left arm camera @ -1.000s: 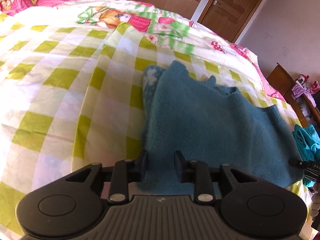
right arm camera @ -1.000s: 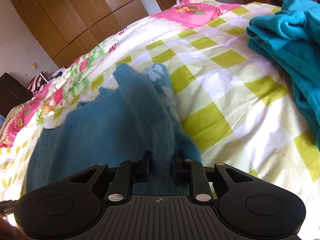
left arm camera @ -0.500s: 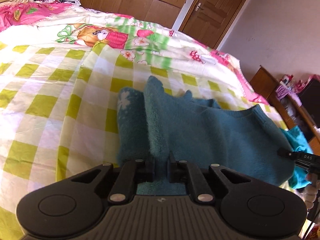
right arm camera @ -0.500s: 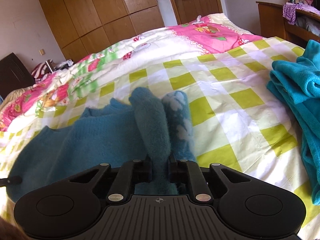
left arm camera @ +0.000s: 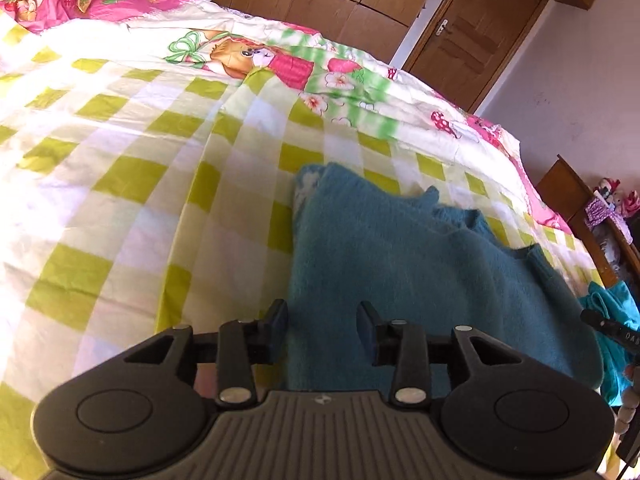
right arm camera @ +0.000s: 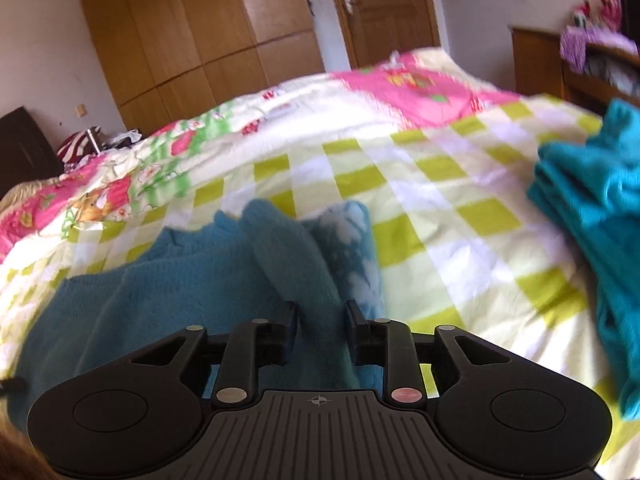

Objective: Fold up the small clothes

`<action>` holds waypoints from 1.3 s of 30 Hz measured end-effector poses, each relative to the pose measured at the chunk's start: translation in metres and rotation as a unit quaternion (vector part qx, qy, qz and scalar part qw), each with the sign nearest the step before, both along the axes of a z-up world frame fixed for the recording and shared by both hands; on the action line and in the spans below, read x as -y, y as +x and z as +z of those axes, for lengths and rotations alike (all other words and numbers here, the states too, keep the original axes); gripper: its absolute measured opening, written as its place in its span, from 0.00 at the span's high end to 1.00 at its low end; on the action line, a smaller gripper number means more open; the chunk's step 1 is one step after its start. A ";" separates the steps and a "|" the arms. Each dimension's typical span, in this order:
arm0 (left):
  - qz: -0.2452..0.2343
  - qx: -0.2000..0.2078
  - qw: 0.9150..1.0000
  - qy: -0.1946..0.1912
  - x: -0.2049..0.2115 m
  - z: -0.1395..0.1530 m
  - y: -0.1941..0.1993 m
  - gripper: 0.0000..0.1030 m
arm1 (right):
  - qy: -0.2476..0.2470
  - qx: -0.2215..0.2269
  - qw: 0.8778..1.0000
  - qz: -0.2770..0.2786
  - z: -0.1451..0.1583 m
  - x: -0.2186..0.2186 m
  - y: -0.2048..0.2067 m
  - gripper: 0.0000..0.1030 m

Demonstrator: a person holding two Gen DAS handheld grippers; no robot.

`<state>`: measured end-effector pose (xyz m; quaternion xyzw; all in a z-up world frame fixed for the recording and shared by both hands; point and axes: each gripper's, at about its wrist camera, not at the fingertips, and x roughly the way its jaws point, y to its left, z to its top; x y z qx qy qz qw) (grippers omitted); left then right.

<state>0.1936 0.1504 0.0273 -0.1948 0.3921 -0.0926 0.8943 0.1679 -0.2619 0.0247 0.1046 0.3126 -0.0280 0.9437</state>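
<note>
A small fuzzy teal garment lies on the green-checked bedsheet; its left side is folded over onto the body. My left gripper is open, its fingers straddling the garment's near left edge. In the right wrist view the same garment shows a raised fold ridge with a white-patterned underside beside it. My right gripper is open around the near end of that ridge; the fabric lies loose between the fingers.
A pile of brighter turquoise cloth lies on the bed to the right, also at the right edge of the left wrist view. Pink cartoon-print bedding lies farther back. Wooden wardrobe doors and a side cabinet stand beyond.
Both grippers were shut on the raised fold half a second ago; both have opened and let it go. The fold has dropped flat onto the garment.
</note>
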 end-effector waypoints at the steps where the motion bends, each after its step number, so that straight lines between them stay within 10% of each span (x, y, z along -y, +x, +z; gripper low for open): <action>1: -0.001 0.002 1.000 -0.008 0.000 0.000 0.006 0.45 | -0.018 0.008 1.000 0.014 0.003 -0.003 0.003 0.53; 7: -0.024 -0.020 0.999 0.029 0.018 -0.013 0.040 0.50 | -0.043 -0.039 0.997 0.043 -0.016 -0.016 0.052 0.51; 9: -0.025 -0.008 0.999 0.038 0.019 -0.005 0.037 0.63 | -0.069 -0.054 0.995 0.038 -0.022 -0.020 0.062 0.86; 10: -0.024 0.002 0.999 0.033 0.016 0.000 0.035 0.76 | -0.071 -0.058 0.995 0.033 -0.020 -0.020 0.065 0.87; 13: -0.011 0.002 1.000 -0.002 0.003 0.001 0.034 0.75 | 0.025 -0.024 0.999 0.020 0.003 0.003 0.051 0.88; 15: -0.014 -0.006 0.999 0.044 0.014 -0.012 0.038 0.72 | 0.090 -0.021 0.996 -0.002 0.002 0.022 0.046 0.89; 19: -0.010 0.000 0.996 0.087 0.026 -0.009 0.034 0.66 | 0.082 -0.084 0.993 -0.032 -0.041 0.022 0.061 0.87; 29: -0.013 0.094 0.990 0.105 0.044 0.043 0.001 0.63 | 0.078 0.001 0.995 -0.069 0.001 0.035 -0.004 0.52; 33: -0.088 0.074 0.989 0.090 0.096 0.018 -0.002 0.62 | 0.122 -0.023 0.991 -0.053 -0.018 0.046 -0.018 0.41; 39: -0.139 0.019 0.976 0.169 0.138 -0.026 0.004 0.60 | 0.209 -0.058 0.975 -0.049 -0.058 0.062 -0.018 0.35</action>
